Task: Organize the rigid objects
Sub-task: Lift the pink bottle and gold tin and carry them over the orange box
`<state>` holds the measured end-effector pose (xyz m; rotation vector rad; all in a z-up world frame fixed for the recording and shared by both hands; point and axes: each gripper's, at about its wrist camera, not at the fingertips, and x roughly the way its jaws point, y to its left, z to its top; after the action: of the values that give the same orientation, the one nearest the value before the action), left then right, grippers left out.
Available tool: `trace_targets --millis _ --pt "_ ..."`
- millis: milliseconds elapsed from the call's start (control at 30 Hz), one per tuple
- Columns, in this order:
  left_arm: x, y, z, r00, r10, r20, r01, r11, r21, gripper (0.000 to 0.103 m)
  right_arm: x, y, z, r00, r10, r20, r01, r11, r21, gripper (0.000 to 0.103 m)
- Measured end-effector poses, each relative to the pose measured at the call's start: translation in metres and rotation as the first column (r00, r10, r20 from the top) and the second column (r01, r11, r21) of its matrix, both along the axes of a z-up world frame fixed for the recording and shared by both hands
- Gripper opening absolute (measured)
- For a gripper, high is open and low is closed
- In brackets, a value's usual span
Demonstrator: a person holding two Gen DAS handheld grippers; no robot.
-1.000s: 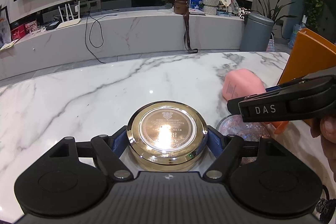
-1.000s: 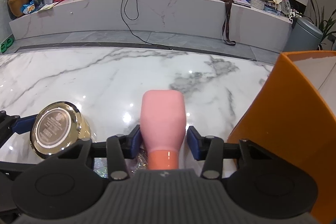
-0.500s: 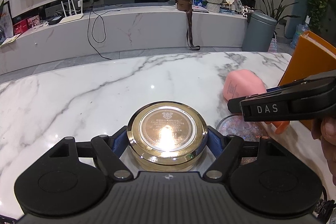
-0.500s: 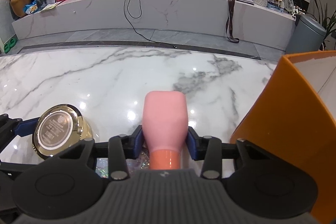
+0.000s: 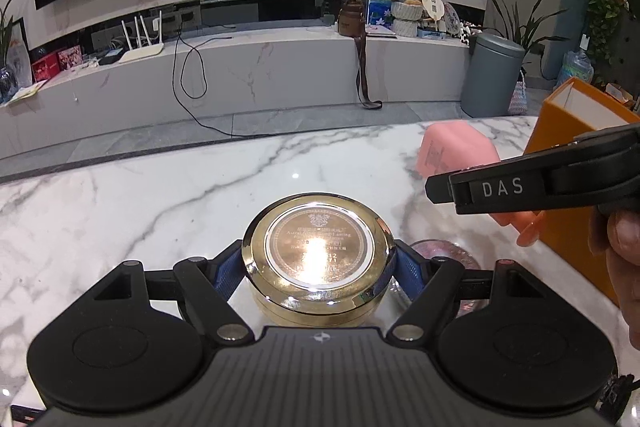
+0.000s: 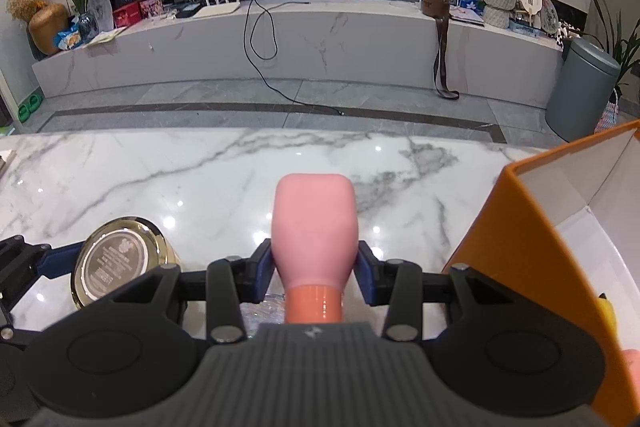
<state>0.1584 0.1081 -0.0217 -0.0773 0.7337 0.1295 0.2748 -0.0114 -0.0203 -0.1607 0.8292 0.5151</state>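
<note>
Left of the orange box point(image 6: 528, 247), our left gripper point(image 5: 318, 263) clamps the gold tin point(image 5: 316, 259); our right gripper point(image 6: 316, 267) squeezes the pink bottle point(image 6: 314, 227).

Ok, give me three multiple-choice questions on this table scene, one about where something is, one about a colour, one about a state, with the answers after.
1. Where is the orange box relative to the pink bottle in the right wrist view?
A. Left of it
B. Right of it
C. Under it

2. What colour is the round tin held in the left gripper?
A. Gold
B. Green
C. White

3. How is the right gripper?
A. Wide open, with nothing between the jaws
B. Lying flat on the marble table
C. Shut on the pink bottle

Answers:
1 B, the box's orange wall rises at the right edge of that view.
2 A, its rim and lid shine gold.
3 C, both blue pads press the bottle's sides just above its orange cap.
</note>
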Motion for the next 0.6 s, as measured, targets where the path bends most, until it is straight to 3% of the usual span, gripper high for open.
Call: trace_targets --millis 600 --pt "-0.017 -0.047 0.05 0.996 -0.075 0.046 0.073 0.997 0.034 0.088 -0.021 -0.06 0.079 0.994 -0.064 0.092 0.053 0.992 0.117 0.042"
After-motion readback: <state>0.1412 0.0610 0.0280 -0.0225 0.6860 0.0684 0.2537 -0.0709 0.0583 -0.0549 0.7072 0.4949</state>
